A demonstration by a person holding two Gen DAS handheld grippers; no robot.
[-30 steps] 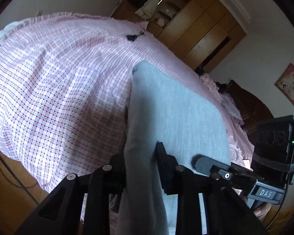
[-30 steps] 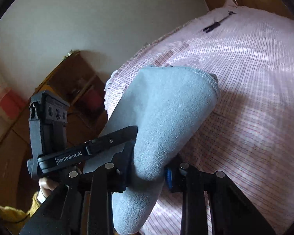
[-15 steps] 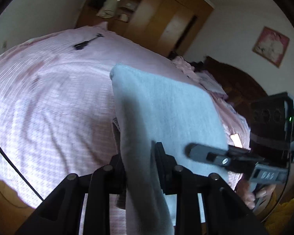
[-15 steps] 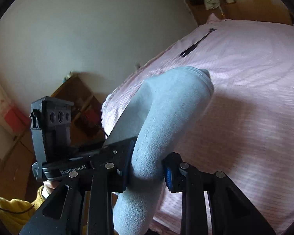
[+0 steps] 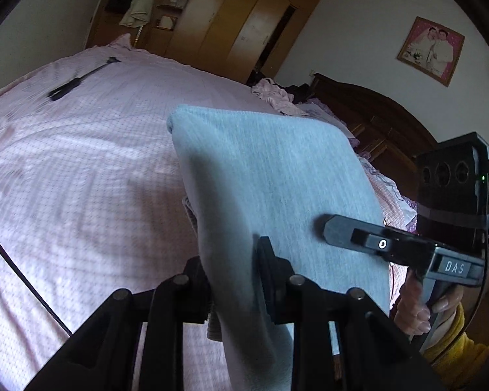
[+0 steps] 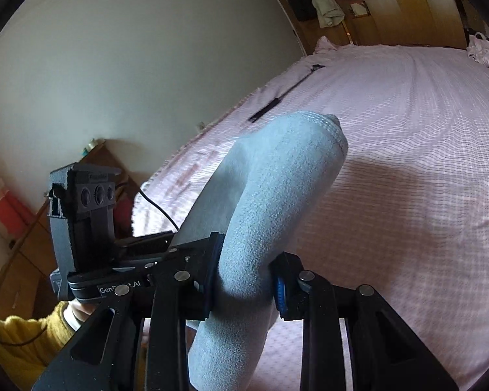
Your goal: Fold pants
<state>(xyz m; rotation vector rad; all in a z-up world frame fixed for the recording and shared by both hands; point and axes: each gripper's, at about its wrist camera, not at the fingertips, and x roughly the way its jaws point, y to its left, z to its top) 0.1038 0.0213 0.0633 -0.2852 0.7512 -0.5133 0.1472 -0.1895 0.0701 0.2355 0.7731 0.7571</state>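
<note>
Above bed [image 5: 81,169], pants [image 5: 270,176] hang lifted, clear of sheet. Left gripper [image 5: 233,280] pinches one edge, right gripper [image 6: 246,277] pinches opposite edge; two-point hold likely keeps folded panel taut, aligned for laying down flat.

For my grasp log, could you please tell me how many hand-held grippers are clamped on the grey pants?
2: the left hand-held gripper and the right hand-held gripper each clamp the grey pants near opposite edges.
</note>
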